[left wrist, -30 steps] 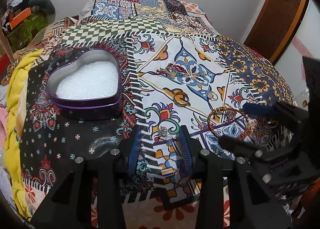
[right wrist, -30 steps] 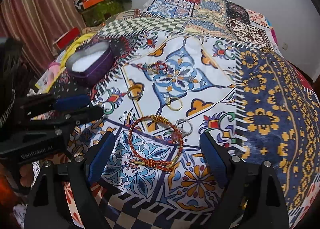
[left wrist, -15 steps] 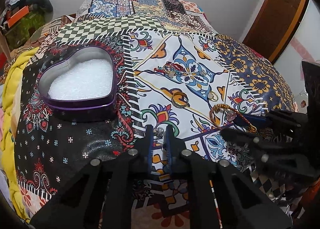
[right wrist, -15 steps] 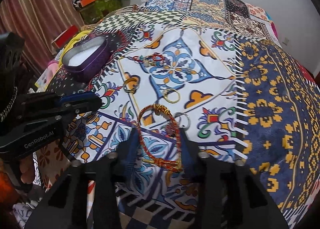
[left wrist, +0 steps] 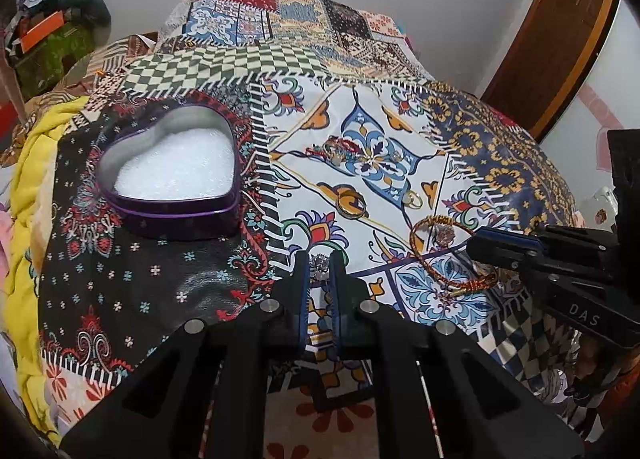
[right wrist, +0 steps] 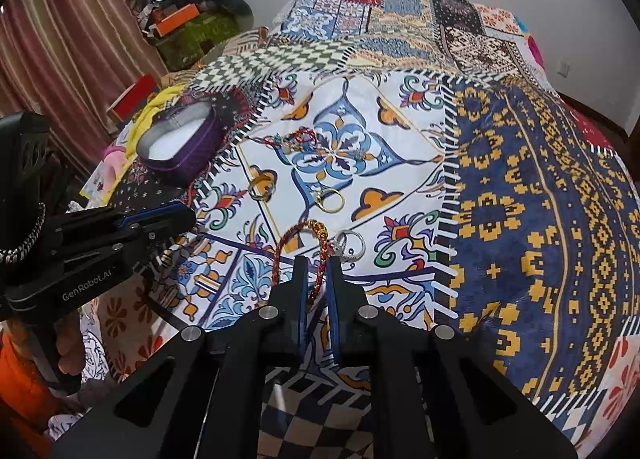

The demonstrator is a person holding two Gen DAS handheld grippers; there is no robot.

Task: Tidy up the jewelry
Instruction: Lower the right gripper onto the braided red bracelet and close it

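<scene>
A purple heart-shaped tin [left wrist: 172, 175] [right wrist: 180, 143] lined with white foam lies open on the patchwork cloth, left of the jewelry. My left gripper [left wrist: 319, 259] [right wrist: 188, 219] is shut on a small silver piece [left wrist: 320, 261] at its fingertips, in front of and to the right of the tin. My right gripper [right wrist: 319, 271] [left wrist: 476, 245] is shut on one strand of a red-and-gold braided bracelet [right wrist: 320, 255] [left wrist: 474, 283]; its loop bends up off the cloth. A silver ring [right wrist: 350, 247] lies just right of that gripper's tips.
Two gold rings [right wrist: 262, 187] [right wrist: 330, 199] and a tangle of red bracelets [right wrist: 296, 141] lie further back on the white-and-blue patch. A yellow cloth [left wrist: 36, 187] hangs at the left edge. Striped curtains [right wrist: 60, 39] and piled boxes [right wrist: 180, 19] stand beyond.
Both grippers went from open to shut: the left closed on the small silver piece, the right closed on the bracelet strand, which now stands pinched and lifted into a narrow loop.
</scene>
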